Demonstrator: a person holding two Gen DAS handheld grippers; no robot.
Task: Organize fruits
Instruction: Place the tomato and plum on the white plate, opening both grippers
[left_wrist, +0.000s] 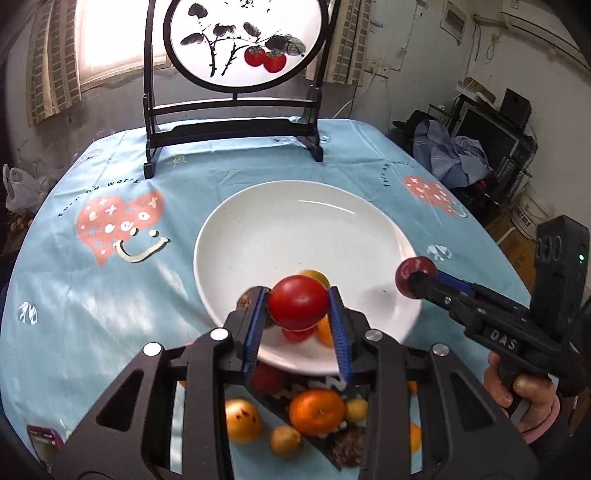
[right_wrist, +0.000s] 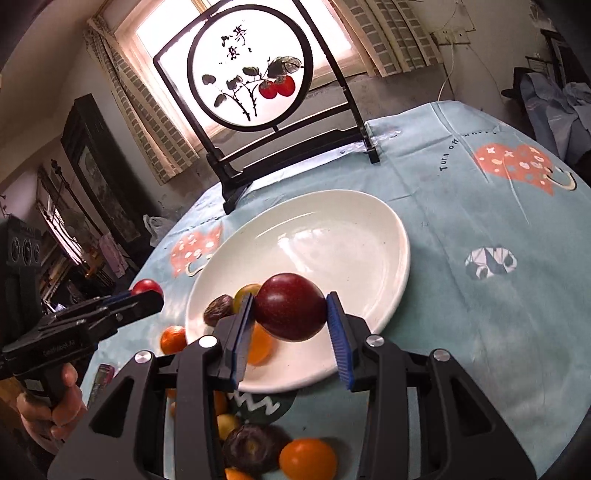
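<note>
Both tongs are loaded — the left tongs (left_wrist: 298, 308) are clamped on a bright red tomato-like fruit (left_wrist: 297, 302), the right tongs (right_wrist: 290, 314) are clenched on a dark maroon plum (right_wrist: 290, 312). Each fruit hangs over the near rim of the white plate (right_wrist: 332, 236), not yet set down.

The job looks early to midway. In the plate sit only a few pieces: a brown wrinkled fruit (right_wrist: 218, 309), a yellowish one (right_wrist: 246, 291), an orange one (right_wrist: 260, 345). Several more wait on the worktop (right_wrist: 480, 258) near the holder — an orange mandarin (left_wrist: 317, 411), a yellow spotted fruit (left_wrist: 242, 421), another small mandarin (right_wrist: 173, 339) just beside the plate's rim.

Pose now — both tools point forward and slightly down towards the plate, side by side, each hand wrapped round a pistol-style grip; the right hand (left_wrist: 517, 398) shows low in the left view.
</note>
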